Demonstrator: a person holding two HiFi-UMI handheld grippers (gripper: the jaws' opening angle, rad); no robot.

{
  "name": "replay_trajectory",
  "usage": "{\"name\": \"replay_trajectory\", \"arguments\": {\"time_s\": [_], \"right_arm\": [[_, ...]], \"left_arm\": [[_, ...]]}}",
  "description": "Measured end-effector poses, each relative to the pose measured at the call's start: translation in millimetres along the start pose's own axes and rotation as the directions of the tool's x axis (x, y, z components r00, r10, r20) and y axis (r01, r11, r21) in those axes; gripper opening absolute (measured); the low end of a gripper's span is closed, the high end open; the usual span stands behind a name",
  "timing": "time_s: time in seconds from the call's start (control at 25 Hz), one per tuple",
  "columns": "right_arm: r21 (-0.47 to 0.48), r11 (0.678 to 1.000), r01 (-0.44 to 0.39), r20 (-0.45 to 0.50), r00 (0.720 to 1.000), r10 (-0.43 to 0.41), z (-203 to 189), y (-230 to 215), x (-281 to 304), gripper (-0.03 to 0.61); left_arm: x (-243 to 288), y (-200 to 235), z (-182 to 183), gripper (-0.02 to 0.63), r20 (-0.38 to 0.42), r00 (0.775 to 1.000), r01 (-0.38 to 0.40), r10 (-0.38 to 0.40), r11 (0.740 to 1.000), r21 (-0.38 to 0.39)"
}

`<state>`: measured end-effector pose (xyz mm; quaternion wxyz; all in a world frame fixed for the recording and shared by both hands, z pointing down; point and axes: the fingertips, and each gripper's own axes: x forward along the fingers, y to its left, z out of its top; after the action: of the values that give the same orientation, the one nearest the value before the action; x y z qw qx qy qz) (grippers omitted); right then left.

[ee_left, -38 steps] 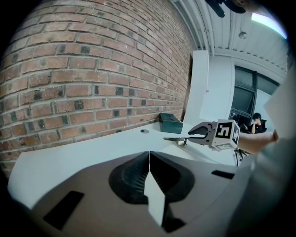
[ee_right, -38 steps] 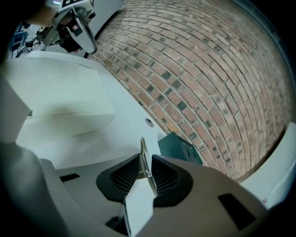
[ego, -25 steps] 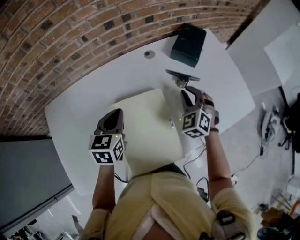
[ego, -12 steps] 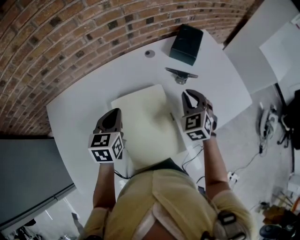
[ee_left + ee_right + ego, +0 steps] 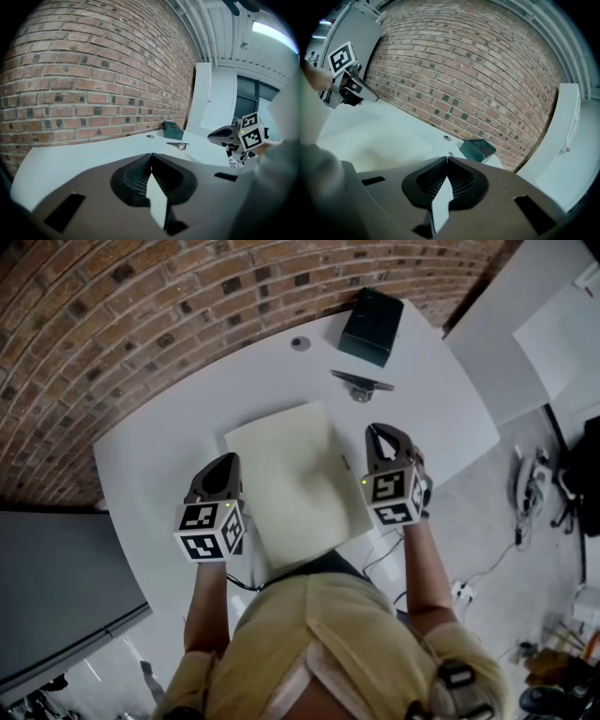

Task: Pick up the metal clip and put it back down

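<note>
The metal clip (image 5: 361,385) lies on the white table (image 5: 187,409), just in front of a dark box; in the left gripper view the clip (image 5: 178,145) shows small and far off. My right gripper (image 5: 380,430) hovers a short way back from it, at the right edge of a cream mat (image 5: 291,479). Its jaws have just been closing and now meet with nothing between them (image 5: 446,159). My left gripper (image 5: 223,461) is held over the mat's left edge, jaws shut and empty (image 5: 151,154).
A dark box (image 5: 372,326) stands at the table's far edge by the brick wall, with a small round grommet (image 5: 300,343) to its left. A grey panel (image 5: 56,596) stands at the left. Cables lie on the floor (image 5: 534,484) at the right.
My right gripper has drawn back from the clip toward the person and its jaws have closed empty. The clip stays on the table. My left gripper has pulled back slightly.
</note>
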<state>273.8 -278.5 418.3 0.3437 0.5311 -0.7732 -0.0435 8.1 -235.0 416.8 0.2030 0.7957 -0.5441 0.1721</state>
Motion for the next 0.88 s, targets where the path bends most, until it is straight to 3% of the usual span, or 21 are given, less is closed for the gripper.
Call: {"name": "replay_trajectory", "arguments": {"time_s": [0.44,0.88], "right_arm": [[0.131,0.991,0.021,0.043,0.999,-0.027,6.2,8.7,-23.5,0.003],[0.128,0.991,0.023,0.051,0.998,-0.03,15.1,21.2,-35.4,0.003]], "left_arm": [[-15.6,5.1,-10.4,0.003,0.005,1.0,-0.006,0.006,1.0,-0.016],[-30.2,10.5,-13.0,0.003,0.026,1.0,-0.006,0.007,1.0,-0.025]]}}
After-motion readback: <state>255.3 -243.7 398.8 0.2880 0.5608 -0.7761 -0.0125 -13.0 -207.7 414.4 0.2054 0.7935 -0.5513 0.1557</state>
